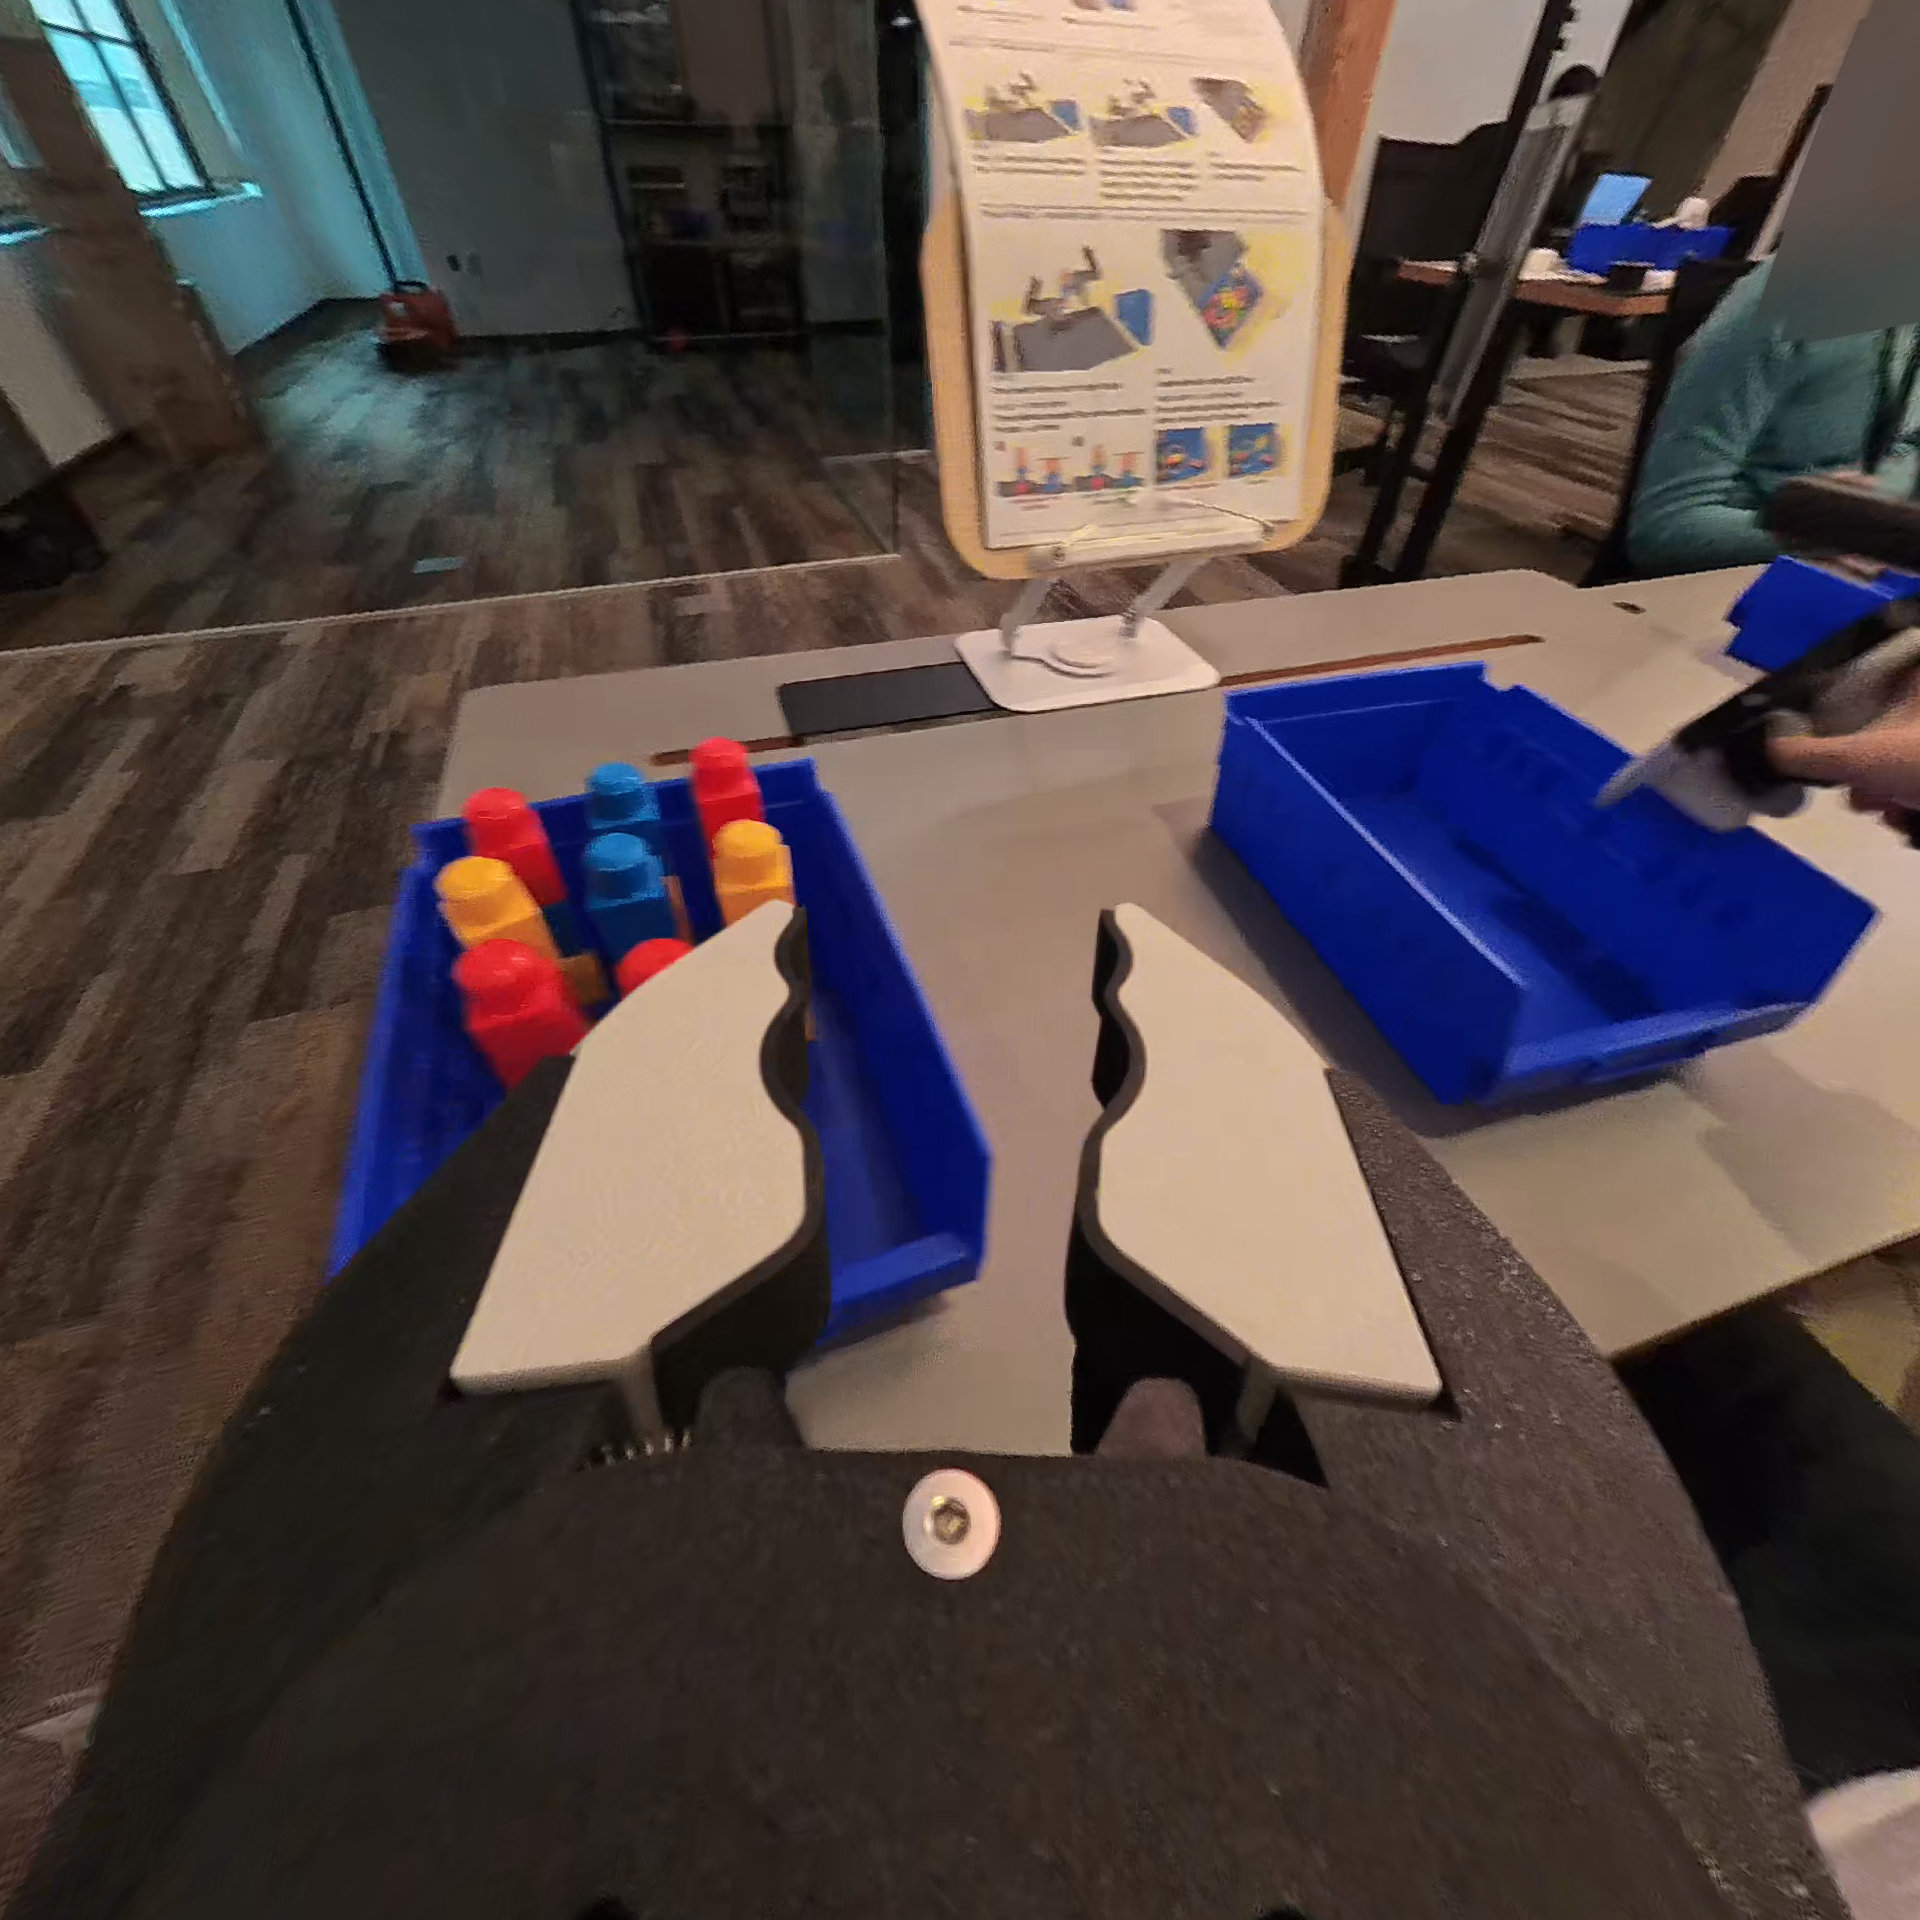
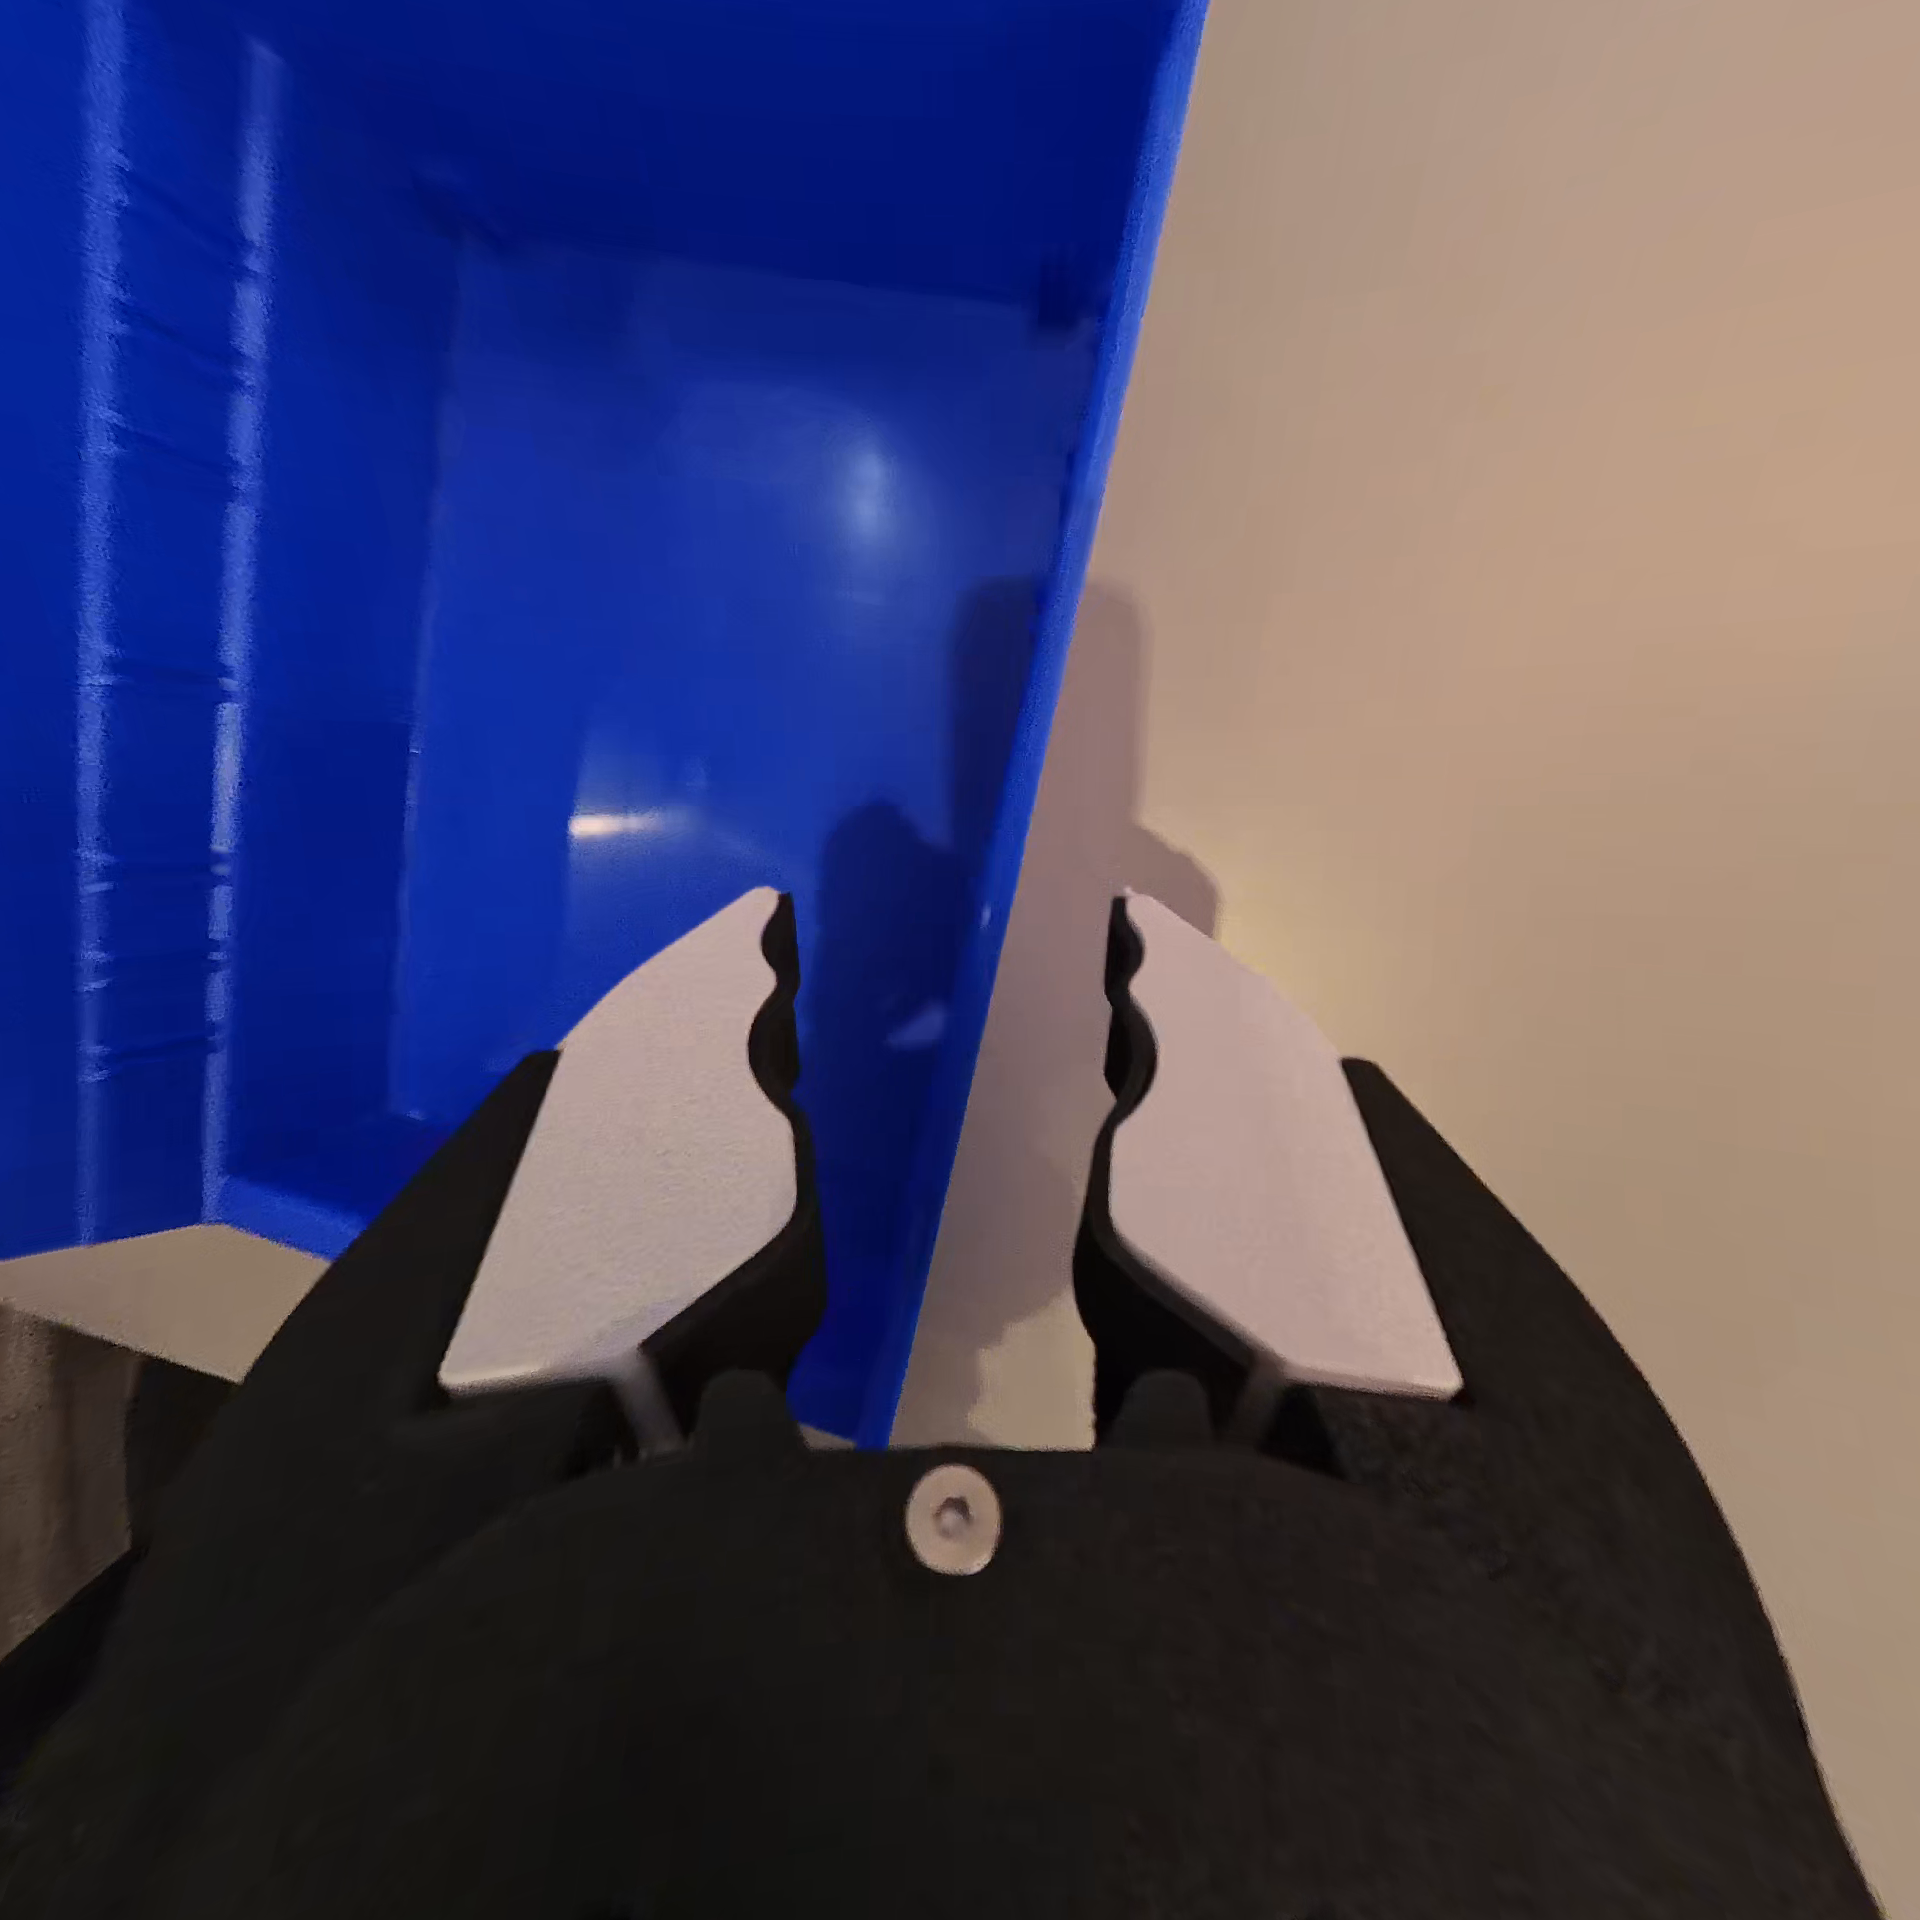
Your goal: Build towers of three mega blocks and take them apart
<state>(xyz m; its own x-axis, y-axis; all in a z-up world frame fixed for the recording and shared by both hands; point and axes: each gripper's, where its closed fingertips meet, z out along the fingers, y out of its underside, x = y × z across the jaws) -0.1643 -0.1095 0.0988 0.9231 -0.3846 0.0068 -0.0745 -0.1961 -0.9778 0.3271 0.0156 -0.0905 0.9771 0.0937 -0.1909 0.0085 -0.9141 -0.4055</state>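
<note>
Beyond my left gripper (image 1: 945, 925), whose fingers are spread wide and empty, a blue bin (image 1: 894, 1060) holds eight mega blocks (image 1: 623, 894): four red, two blue, two yellow. My right gripper (image 2: 945, 914), also wide and empty, straddles the side wall of the second, empty blue bin (image 2: 1049, 727).

The left gripper (image 1: 948, 914) has a rough black body and pale grey fingers (image 1: 665, 1132) with wavy black pads. One silver screw (image 1: 951, 1524) sits behind them. The right gripper (image 2: 945, 909) looks the same.
</note>
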